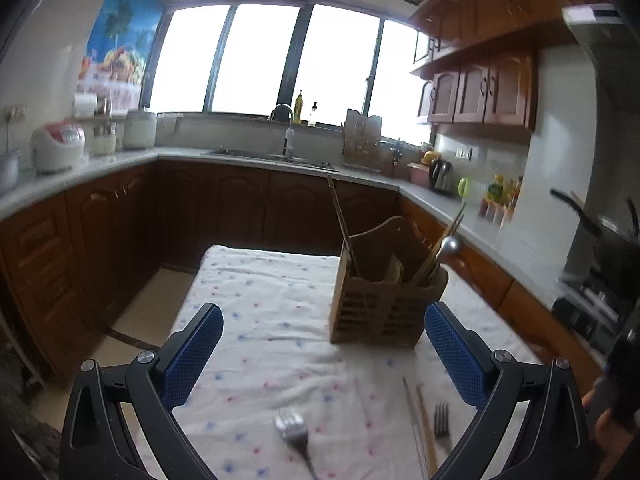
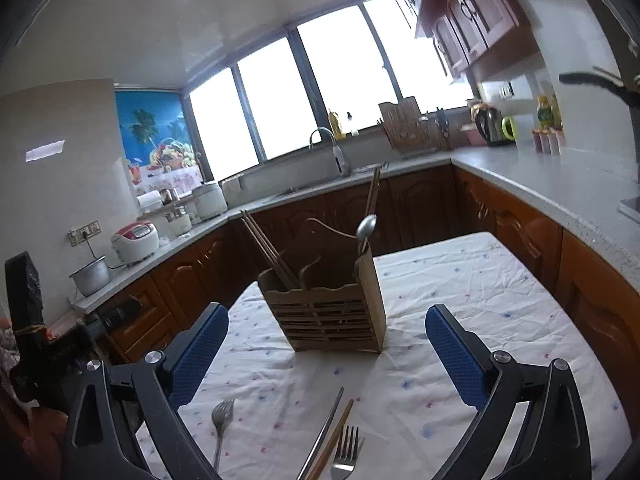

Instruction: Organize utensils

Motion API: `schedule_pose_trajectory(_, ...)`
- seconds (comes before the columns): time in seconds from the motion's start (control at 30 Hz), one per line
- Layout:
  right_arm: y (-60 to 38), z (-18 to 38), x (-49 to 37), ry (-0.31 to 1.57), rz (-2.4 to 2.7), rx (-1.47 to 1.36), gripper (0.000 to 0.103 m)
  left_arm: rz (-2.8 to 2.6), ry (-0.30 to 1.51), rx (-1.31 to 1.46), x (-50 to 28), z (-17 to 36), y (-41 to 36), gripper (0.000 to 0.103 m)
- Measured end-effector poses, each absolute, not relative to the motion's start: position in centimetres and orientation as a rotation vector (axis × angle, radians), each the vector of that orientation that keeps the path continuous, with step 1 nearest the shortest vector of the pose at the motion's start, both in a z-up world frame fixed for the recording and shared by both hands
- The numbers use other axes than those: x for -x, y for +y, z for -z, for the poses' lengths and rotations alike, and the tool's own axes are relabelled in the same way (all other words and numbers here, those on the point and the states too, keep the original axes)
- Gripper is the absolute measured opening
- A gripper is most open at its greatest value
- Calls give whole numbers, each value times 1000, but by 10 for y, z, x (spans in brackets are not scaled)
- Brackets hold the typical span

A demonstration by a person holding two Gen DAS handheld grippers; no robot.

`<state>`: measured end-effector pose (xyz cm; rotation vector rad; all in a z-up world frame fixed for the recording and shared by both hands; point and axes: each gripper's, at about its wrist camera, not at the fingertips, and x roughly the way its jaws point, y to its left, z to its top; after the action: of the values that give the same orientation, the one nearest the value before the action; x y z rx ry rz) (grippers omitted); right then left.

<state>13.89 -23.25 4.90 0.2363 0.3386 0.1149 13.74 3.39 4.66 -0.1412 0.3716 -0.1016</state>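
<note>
With both the left claw (image 1: 323,332) and right claw (image 2: 327,332) released and empty above the worktop (image 2: 460,288), the pick-up step is pending: lower onto a fork (image 2: 345,454) at bottom centre, clench, then transfer to the wooden holder (image 2: 332,316).

Utensil holder (image 2: 336,308) stands on table (image 2: 460,280); forks (image 2: 346,452), seemingly chopsticks (image 2: 332,436), lie before it.

Blown-out daylight from the windows (image 1: 264,56); fisheye bends edges, corners dark, slight blur.

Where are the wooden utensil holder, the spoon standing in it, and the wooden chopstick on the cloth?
wooden utensil holder (image 2: 334,320): right wrist view, slatted front wall.
spoon (image 2: 366,227): right wrist view, its bowl, sticking up.
wooden chopstick (image 2: 334,438): right wrist view, mid-shaft.
</note>
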Motion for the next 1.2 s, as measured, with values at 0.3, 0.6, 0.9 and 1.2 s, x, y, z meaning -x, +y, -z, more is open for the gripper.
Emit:
schedule_pose_trajectory(0.3,-208,-89,-100,230,-162,-137,103,40,311,4,-100,-64,17,102)
schedule_pose_trajectory(0.6,-189,-38,-89,253,-145,-88,103,-1,301,9,-86,-29,23,102)
schedule_pose_trajectory(0.9,-190,8,-82,275,-110,-81,103,-10,316,-5,-81,-10,23,102)
schedule_pose_trajectory(1.2,-196,14,-79,282,-108,-100,103,6,371,-16,-75,-4,17,102)
